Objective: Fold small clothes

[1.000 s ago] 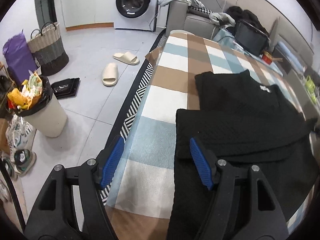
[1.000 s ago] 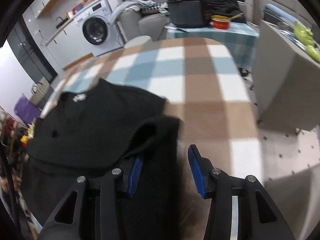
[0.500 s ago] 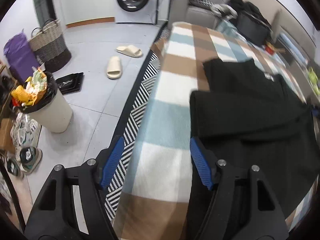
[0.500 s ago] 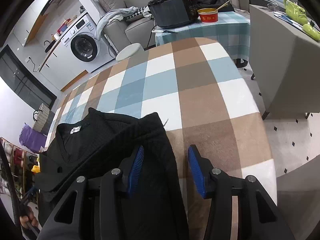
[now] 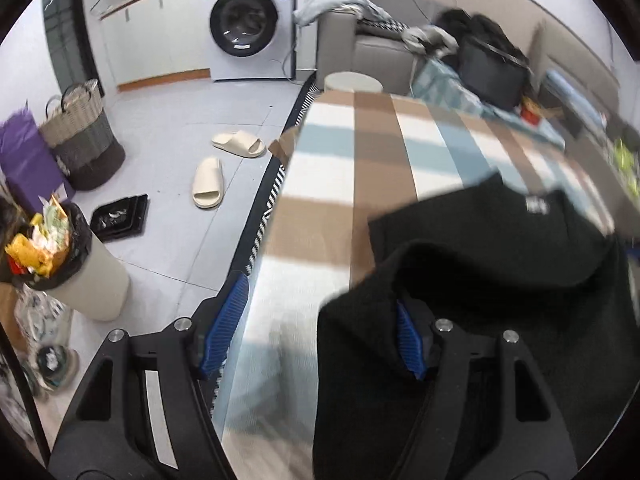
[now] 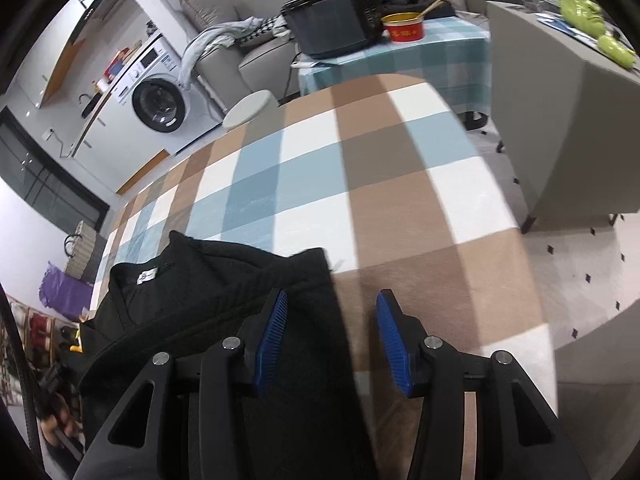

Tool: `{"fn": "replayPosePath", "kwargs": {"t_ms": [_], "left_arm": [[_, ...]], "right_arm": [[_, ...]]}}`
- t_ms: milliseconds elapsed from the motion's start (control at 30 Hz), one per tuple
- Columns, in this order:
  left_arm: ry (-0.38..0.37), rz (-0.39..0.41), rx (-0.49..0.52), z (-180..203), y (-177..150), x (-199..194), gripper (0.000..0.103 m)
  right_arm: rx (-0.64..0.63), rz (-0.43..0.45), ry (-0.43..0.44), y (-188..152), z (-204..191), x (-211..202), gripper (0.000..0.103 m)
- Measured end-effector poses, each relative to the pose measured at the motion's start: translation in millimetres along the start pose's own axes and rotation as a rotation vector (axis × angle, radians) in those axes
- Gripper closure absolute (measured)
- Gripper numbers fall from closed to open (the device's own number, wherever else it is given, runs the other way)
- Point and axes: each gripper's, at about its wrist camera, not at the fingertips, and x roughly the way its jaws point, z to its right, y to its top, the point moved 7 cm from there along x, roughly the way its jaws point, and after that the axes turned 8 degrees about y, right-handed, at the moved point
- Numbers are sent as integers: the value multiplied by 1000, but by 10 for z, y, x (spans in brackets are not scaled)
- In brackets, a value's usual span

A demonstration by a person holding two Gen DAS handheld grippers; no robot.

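A black knitted top point(image 5: 500, 248) with a white neck label lies on the checked table point(image 5: 360, 152), its sleeves folded across the body. My left gripper point(image 5: 316, 328) stands open at the top's left edge. A raised hump of black cloth lies over its right finger and partly hides the blue pad point(image 5: 408, 340); the left pad hangs past the table's side. In the right wrist view the same top point(image 6: 200, 292) fills the lower left. My right gripper point(image 6: 332, 340) is open over its right edge, left finger above the cloth, right finger above bare table point(image 6: 400, 216).
Left of the table on the floor are a full waste bin point(image 5: 60, 256), two slippers point(image 5: 208, 184), a woven basket point(image 5: 80, 132) and a washing machine point(image 5: 248, 24). Beyond the far end stand a round stool point(image 6: 250, 108), a sofa and a side table with a black appliance point(image 6: 332, 24). A grey cabinet point(image 6: 560, 128) stands at the right.
My left gripper has slid right into the top's left edge, and the cloth now humps up over its right finger. The right gripper has rolled and stays over the right edge.
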Motion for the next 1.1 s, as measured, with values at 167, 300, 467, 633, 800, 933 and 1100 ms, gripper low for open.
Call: {"fn": "replayPosePath", "kwargs": {"t_ms": [167, 300, 467, 633, 800, 933, 1100], "left_arm": [[-28, 40, -44, -154, 67, -138, 37], [-36, 42, -57, -294, -97, -268, 33], [-59, 44, -83, -357, -217, -387, 33], [-108, 85, -145, -396, -55, -561, 30], [-84, 141, -141, -346, 237, -603, 30], [-95, 141, -99, -225, 299, -546, 29], [-124, 44, -25, -40, 86, -238, 28]], "right_arm": [[23, -10, -11, -32, 119, 0, 53], [15, -18, -15, -23, 126, 52, 52], [10, -14, -14, -5, 127, 65, 51], [9, -15, -12, -27, 140, 48, 51], [11, -14, -11, -61, 129, 29, 51], [-2, 0, 3, -86, 100, -36, 51], [-58, -16, 65, -157, -17, -69, 51]]}}
